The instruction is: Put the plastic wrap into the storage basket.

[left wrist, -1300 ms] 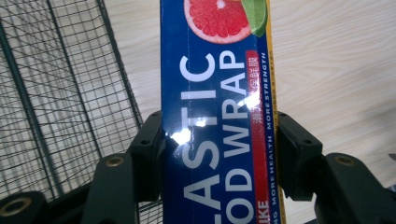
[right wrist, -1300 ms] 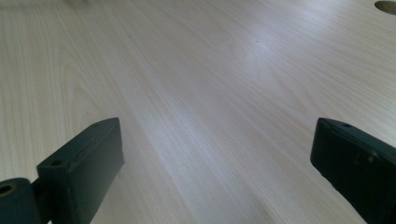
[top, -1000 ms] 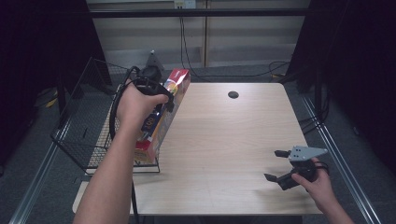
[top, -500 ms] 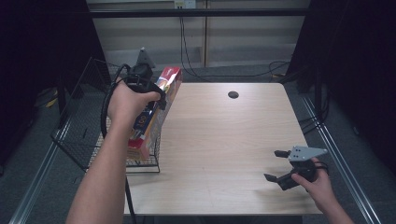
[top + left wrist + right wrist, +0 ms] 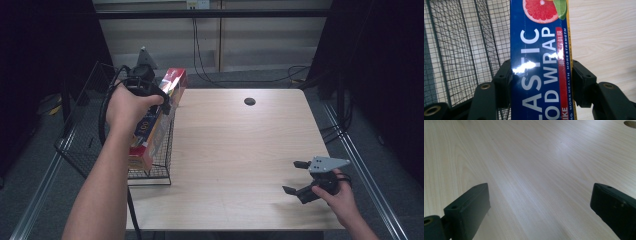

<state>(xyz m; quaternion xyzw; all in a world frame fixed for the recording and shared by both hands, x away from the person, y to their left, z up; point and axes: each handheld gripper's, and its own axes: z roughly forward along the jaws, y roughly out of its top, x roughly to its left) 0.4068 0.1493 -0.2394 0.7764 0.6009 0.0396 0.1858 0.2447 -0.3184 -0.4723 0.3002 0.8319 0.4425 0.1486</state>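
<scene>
Box point(image 5: 540, 62) moved basketward; left claw point(image 5: 541, 80) view: "FOOD WRAP" lettering.

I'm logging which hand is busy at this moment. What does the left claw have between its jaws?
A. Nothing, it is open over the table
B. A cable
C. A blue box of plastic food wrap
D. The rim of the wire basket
C: the left claw has its jaws pressed on both sides of the blue food wrap box, beside the wire basket, while the right claw is open over the table.
</scene>
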